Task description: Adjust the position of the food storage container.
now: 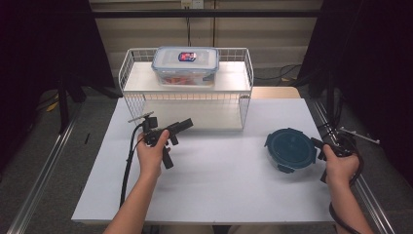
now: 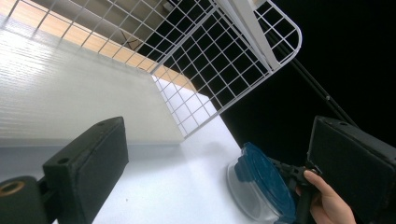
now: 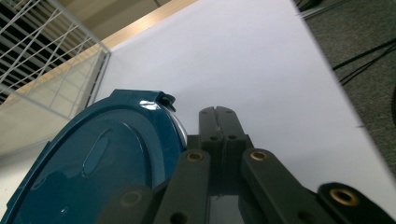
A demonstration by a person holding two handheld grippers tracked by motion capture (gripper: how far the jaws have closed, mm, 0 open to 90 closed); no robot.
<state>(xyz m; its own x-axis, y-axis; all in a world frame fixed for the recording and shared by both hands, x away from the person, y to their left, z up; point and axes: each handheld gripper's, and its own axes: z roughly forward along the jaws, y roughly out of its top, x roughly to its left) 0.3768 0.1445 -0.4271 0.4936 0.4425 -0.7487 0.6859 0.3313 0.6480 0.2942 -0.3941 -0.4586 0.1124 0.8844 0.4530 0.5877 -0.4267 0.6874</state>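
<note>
Nearest the person, the right claw [image 1: 317, 144] was clenched with nothing between its jaws, its tip just beside the right edge of the round container [image 1: 290, 149] with the dark blue lid, which sat on the white table [image 1: 214, 185]. Well to the left of that container, the left claw [image 1: 176, 142] stood released — jaws wide, empty. Beyond the container stood the white wire rack [image 1: 246, 105], a clear rectangular box [image 1: 185, 66] on top.
</note>
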